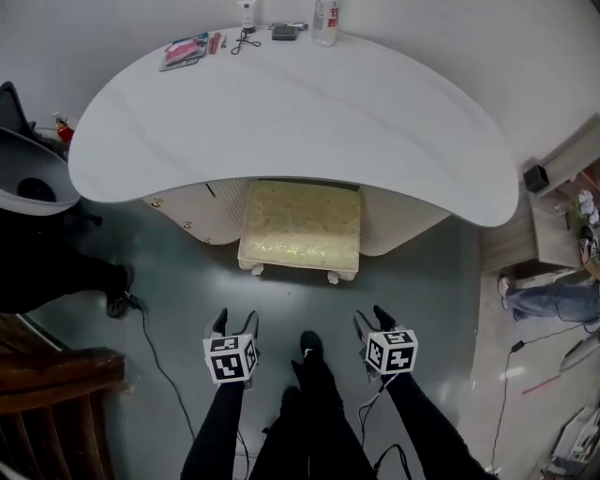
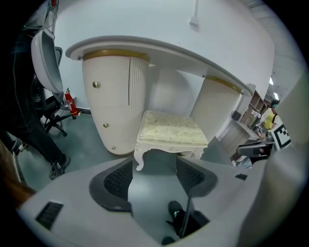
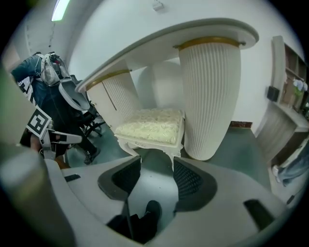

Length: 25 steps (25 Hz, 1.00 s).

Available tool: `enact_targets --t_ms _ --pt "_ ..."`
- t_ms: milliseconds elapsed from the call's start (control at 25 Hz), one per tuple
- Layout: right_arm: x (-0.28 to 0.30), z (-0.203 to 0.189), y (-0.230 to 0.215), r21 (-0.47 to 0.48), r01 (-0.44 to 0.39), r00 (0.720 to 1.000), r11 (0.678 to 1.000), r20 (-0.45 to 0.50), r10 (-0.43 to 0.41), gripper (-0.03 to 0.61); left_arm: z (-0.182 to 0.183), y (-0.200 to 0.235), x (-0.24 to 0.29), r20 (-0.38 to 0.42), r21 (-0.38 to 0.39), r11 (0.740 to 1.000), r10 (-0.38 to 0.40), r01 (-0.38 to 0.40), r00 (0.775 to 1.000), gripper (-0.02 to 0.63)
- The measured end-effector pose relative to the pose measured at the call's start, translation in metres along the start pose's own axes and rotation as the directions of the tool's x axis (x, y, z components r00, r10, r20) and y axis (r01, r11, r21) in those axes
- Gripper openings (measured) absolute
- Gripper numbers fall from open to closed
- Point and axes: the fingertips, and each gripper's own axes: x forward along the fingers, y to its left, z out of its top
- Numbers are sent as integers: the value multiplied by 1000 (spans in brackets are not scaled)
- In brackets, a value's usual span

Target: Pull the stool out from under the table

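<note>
A kidney-shaped white counter (image 1: pixel 281 122) with a smooth, matte top is seen from above in the head view. The stool (image 1: pixel 300 230) is tucked partly under the counter's front edge, between two pedestals, with its near end and two short feet out on the glossy grey-green floor (image 1: pixel 431 281). The seat is a rectangular cushion of pale gold patterned fabric on a white frame. Along the counter's far edge lie a pink booklet (image 1: pixel 185 52), a clear bottle (image 1: pixel 325 21) and a small dark object (image 1: pixel 284 32).

The left gripper (image 1: pixel 235 322) and the right gripper (image 1: pixel 371 321) are held side by side near the stool's front, apart from it. Each carries a cube with square black-and-white markers. On both, the jaws are seen standing apart. Only floor and the person's dark shoe (image 1: pixel 311 345) show between the textured dark pads, and nothing is gripped.

What is hidden from above is shown by the gripper views: curved, carved white legs under the seat, a gold band beneath the counter top, and fine vertical ribbing on the pedestals. In the left gripper view the left pedestal (image 2: pixel 113 101) is shown with a smooth door and small gold knobs, and a red extinguisher (image 2: pixel 71 103) is seen beyond it. In the right gripper view the rounded right pedestal (image 3: pixel 210 96) is shown just beside the stool.
</note>
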Motion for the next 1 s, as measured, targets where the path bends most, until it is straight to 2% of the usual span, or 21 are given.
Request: enact_targets --t_ms 400,680,1000 --pt "150 -54 -51 -10 48 999 999 14 -48 300 -63 42 158 10 -16 1000 2 -2 1000 319" --pt "224 -74 -77 -29 57 997 998 55 -55 314 -90 58 245 23 9 1000 -4 3 1000 346" --pt "275 -78 -83 -71 50 988 996 150 -38 314 -91 87 321 79 -56 998 27 -23 997 362"
